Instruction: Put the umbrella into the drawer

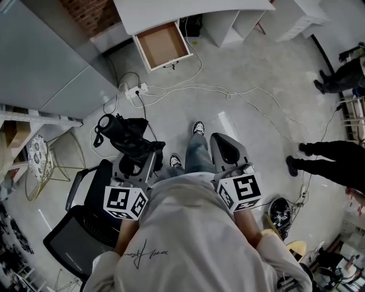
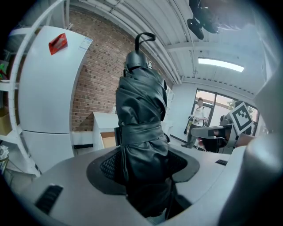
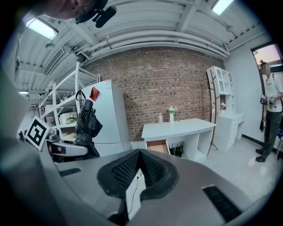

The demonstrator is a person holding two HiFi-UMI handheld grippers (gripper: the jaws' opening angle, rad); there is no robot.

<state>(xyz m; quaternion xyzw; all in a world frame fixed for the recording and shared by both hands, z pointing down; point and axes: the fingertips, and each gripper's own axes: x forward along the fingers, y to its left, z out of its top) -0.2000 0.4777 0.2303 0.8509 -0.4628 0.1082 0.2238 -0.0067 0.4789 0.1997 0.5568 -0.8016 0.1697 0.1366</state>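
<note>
My left gripper [image 1: 136, 162] pinches the folded black umbrella [image 1: 122, 136], well short of the open drawer [image 1: 162, 45] at the desk's [image 1: 188, 12] front edge. The right gripper [image 1: 228, 153] is pressed together, empty. I'd approach squarely and lower it in lengthwise.

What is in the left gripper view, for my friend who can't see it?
A folded black umbrella, clamped in the left gripper, fills the middle. Behind it are a white fridge, a brick wall and a white desk with an open drawer.
</note>
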